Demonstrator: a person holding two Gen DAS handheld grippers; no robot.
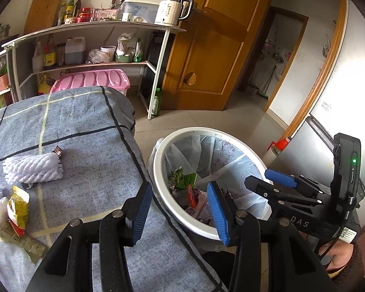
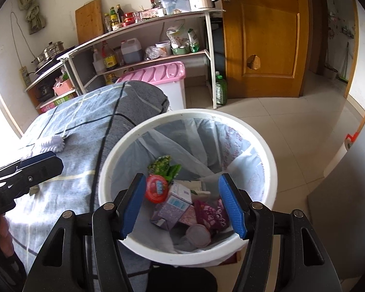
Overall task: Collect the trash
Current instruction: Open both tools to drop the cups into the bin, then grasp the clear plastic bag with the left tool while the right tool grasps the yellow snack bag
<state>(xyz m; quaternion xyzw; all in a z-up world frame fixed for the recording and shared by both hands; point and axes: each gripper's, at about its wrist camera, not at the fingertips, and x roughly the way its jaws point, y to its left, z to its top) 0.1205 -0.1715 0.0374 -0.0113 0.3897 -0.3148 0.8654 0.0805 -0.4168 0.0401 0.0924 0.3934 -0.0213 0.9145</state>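
Trash: one white bin (image 2: 267, 146) on floor, right of bed (image 1: 85, 126), lined with bag, holding roughly seven bits incl. red lid (image 2: 156, 188), green wrapper (image 2: 163, 164), purple cartons (image 2: 174, 206). On bed, left: two white foam nets (image 1: 32, 169), one yellow packet (image 1: 18, 205), one clear wrapper (image 1: 24, 242). Left gripper (image 1: 180, 215) about half open, empty, over bed edge by bin rim. Right gripper (image 2: 182, 205) wide open, nothing gripped, right over bin.
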